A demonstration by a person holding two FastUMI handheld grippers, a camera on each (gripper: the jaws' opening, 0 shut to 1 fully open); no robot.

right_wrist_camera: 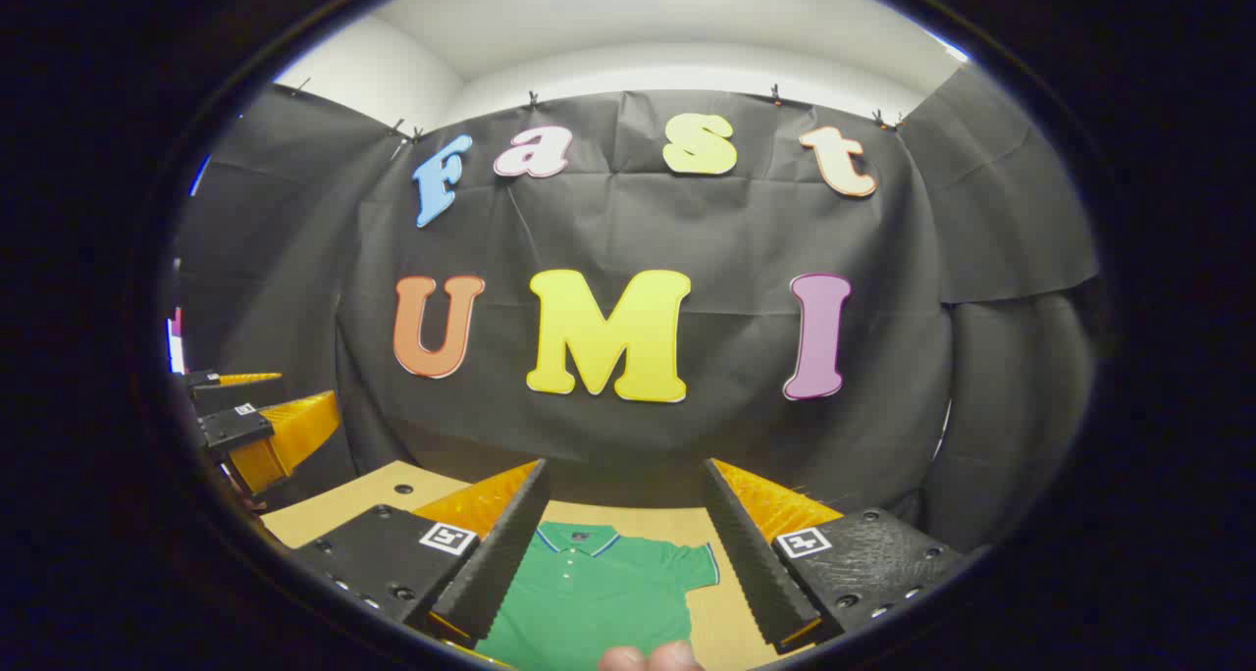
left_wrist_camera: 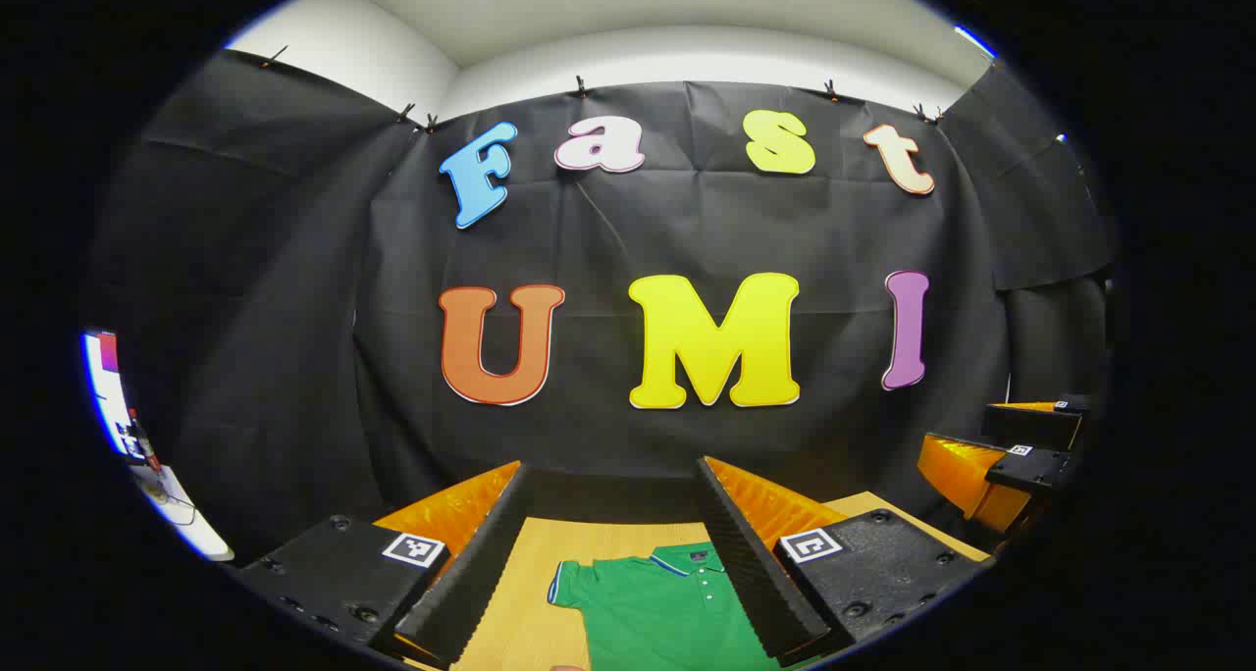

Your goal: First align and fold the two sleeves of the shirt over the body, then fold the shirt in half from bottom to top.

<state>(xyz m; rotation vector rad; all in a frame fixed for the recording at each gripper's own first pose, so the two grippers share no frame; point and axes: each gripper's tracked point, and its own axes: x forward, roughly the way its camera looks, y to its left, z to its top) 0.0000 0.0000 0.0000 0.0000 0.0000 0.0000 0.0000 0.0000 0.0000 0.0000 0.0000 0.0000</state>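
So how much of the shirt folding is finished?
Nothing yet. The green polo shirt lies flat on the table, its sleeve spread out. The left gripper and right gripper hover open above it. Both sleeve folds and the bottom-to-top fold remain.

The green shirt (left_wrist_camera: 667, 607) looks like soft matt knit cloth; the table (left_wrist_camera: 530, 593) beneath shows a pale wood-like matt surface; the wall cloth (right_wrist_camera: 628, 230) at twelve o'clock is creased, matt fabric

We see a green short-sleeved polo shirt (left_wrist_camera: 659, 607) (right_wrist_camera: 594, 593) with striped collar and cuffs lying flat on the tan table, collar toward the booth wall, sleeves spread.
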